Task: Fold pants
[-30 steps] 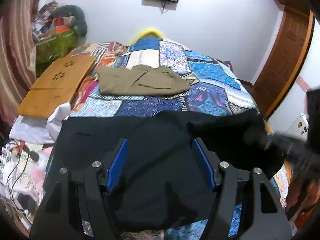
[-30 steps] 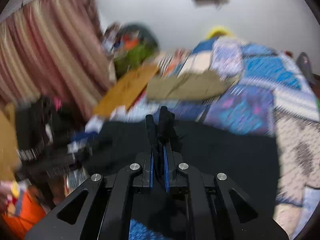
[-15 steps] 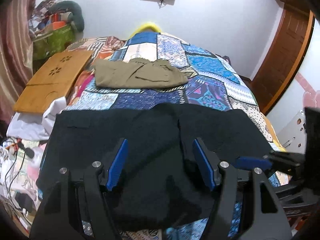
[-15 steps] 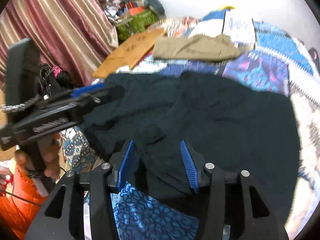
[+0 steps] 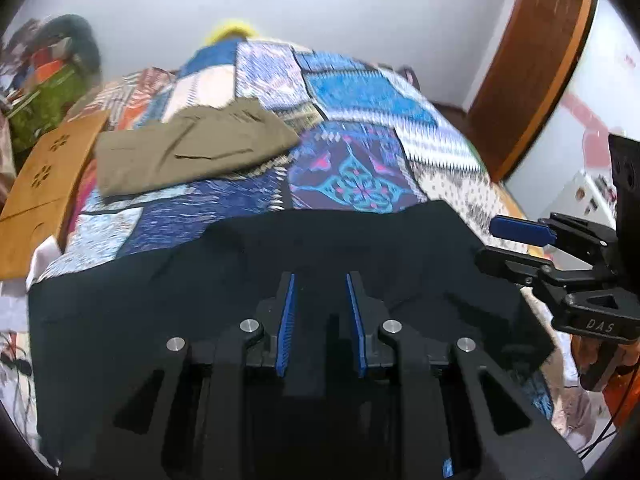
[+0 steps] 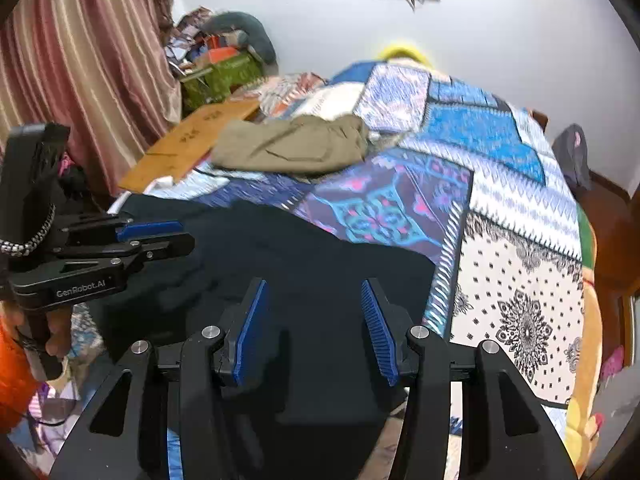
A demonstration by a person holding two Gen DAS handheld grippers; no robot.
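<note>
Black pants (image 5: 240, 280) lie spread flat across the near end of the bed, also in the right wrist view (image 6: 320, 248). My left gripper (image 5: 319, 280) hovers over their middle, its jaws closing with a gap still between the blue pads; black cloth shows in the gap, unpinched. From the right wrist view, the left gripper (image 6: 187, 233) sits at the pants' left edge. My right gripper (image 6: 313, 284) stands open over the pants' right part, holding nothing, and shows at the pants' right edge (image 5: 486, 242). Folded olive pants (image 5: 192, 152) rest farther up the bed.
A patchwork quilt (image 5: 352, 120) covers the bed. A wooden board (image 5: 44, 176) lies along the bed's left side, with a striped curtain (image 6: 80, 60) and a green box (image 6: 224, 76) beyond it. A brown door (image 5: 532, 60) stands at the right. A hand (image 6: 56, 336) grips the left handle.
The right gripper, shut on black cloth a second ago, has opened and let it go. The left jaws have narrowed. The pants now lie flat, and both grippers have shifted over them.
</note>
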